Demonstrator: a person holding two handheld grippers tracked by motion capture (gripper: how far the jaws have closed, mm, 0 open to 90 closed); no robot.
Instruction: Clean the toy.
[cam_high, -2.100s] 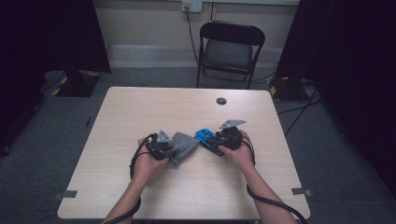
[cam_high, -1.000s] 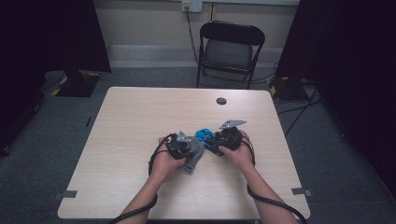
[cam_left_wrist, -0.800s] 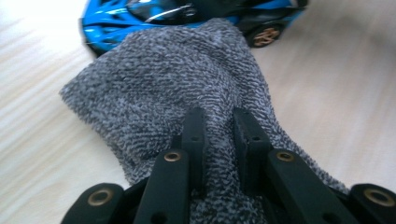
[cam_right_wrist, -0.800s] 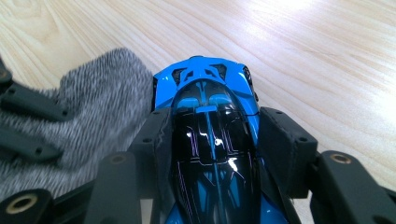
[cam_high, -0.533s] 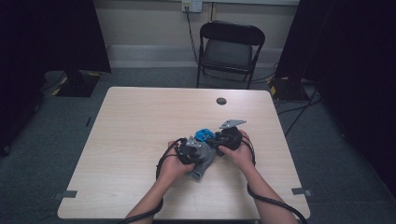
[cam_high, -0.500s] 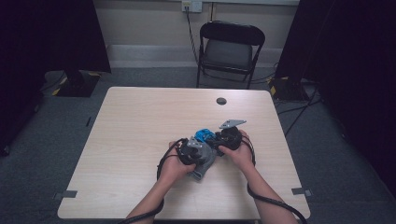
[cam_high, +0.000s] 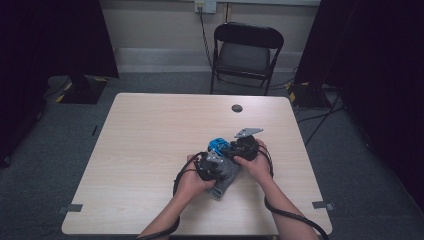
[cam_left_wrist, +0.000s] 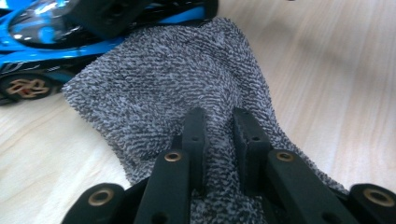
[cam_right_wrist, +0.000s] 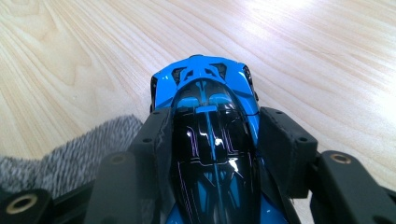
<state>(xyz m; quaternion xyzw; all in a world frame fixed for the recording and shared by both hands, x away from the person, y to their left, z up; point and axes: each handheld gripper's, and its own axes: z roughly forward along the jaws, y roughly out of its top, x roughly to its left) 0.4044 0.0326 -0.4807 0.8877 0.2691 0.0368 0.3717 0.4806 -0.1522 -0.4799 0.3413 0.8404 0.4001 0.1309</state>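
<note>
The right tongs (cam_right_wrist: 212, 154) hold the blue toy car (cam_right_wrist: 210, 140) by its sides, low over the wooden surface (cam_high: 150, 145), and the left tongs (cam_left_wrist: 219, 140) are pinched on the grey cloth (cam_left_wrist: 177, 88), whose far edge touches the car. To wipe well, I think the right hand should keep the car steady. The left should draw the cloth over the shiny roof with light pressure, so that the car does not slip.
</note>
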